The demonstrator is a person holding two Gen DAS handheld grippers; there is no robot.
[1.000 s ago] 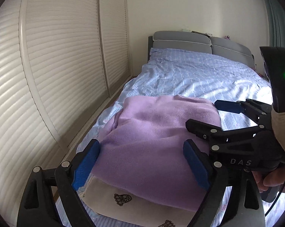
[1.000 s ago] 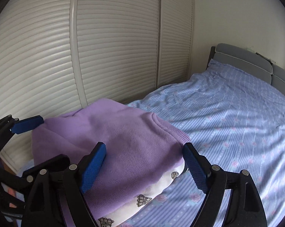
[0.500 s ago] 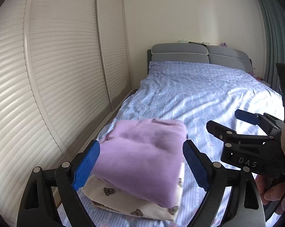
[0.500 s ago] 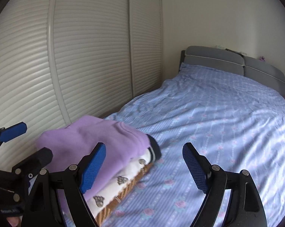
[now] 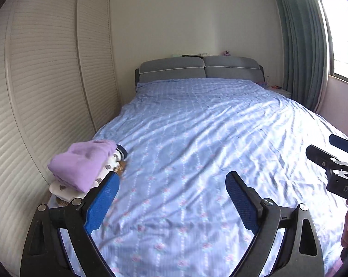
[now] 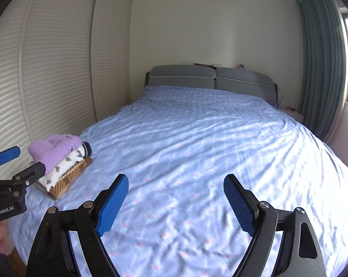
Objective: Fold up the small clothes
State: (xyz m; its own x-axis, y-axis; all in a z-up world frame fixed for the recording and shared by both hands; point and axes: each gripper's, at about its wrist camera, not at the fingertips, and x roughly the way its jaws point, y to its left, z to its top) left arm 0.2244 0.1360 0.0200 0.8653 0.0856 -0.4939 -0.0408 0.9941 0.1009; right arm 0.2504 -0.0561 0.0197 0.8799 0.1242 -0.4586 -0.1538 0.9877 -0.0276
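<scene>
your two wrist views look from above the foot of the bed [image 5: 197,138] toward the headboard [image 6: 210,78], side by side; both share the folded pile [image 5: 81,168] at the bed's left edge.

Three folded garments [image 6: 58,164] in one stack, two open grippers [image 5: 171,198] [image 6: 175,202], one bed [image 6: 197,143], two headboard cushions [image 6: 210,77], one curtain [image 6: 321,64].

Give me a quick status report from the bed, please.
Left gripper open, empty. Right gripper open, empty. Purple top folded, on the clothes stack at the bed's left edge. Nothing in the way.
</scene>
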